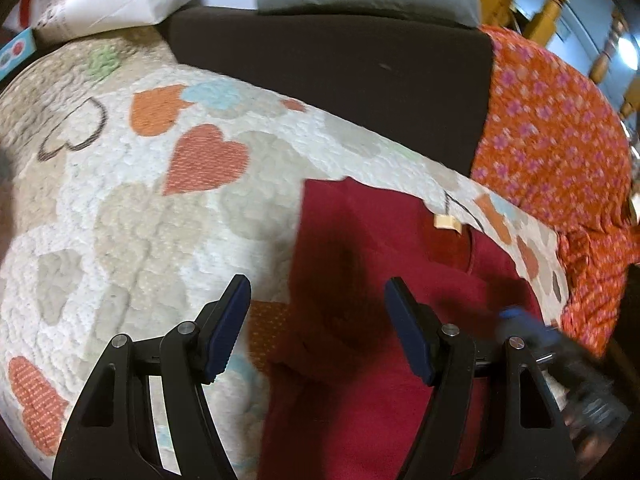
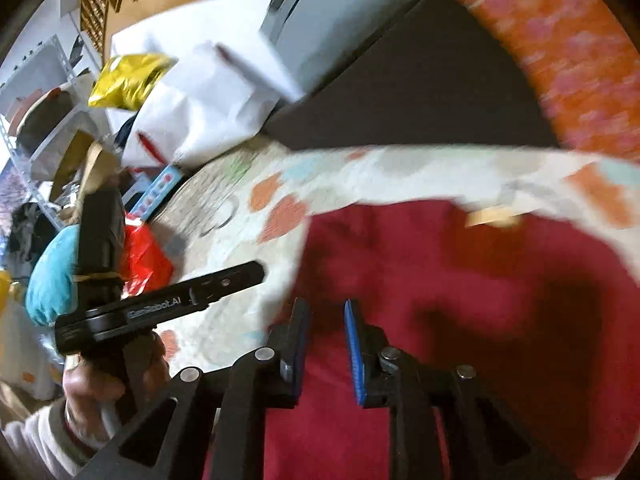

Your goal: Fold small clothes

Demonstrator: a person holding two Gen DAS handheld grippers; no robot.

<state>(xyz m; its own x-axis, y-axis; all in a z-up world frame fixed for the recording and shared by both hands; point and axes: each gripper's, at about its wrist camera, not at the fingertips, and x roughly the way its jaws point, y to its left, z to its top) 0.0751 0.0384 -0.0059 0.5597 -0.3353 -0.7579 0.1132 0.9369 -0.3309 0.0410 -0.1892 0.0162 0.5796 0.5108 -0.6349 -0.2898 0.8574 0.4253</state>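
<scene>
the red garment (image 1: 360, 280) lies flat on the heart quilt (image 1: 120, 220) of the bed, likely spread out so it can be folded. its tan label (image 1: 446, 222) sits at the far edge. the left tool (image 1: 318, 320) hangs over the garment's left edge, spread wide with nothing in it. the right tool (image 2: 326, 344) hovers over the red cloth with only a small gap, and nothing is pinched. left of the garment the quilt is bare, so there is room to move. an orange flowered cloth (image 1: 560, 140) crowds the far right.
</scene>
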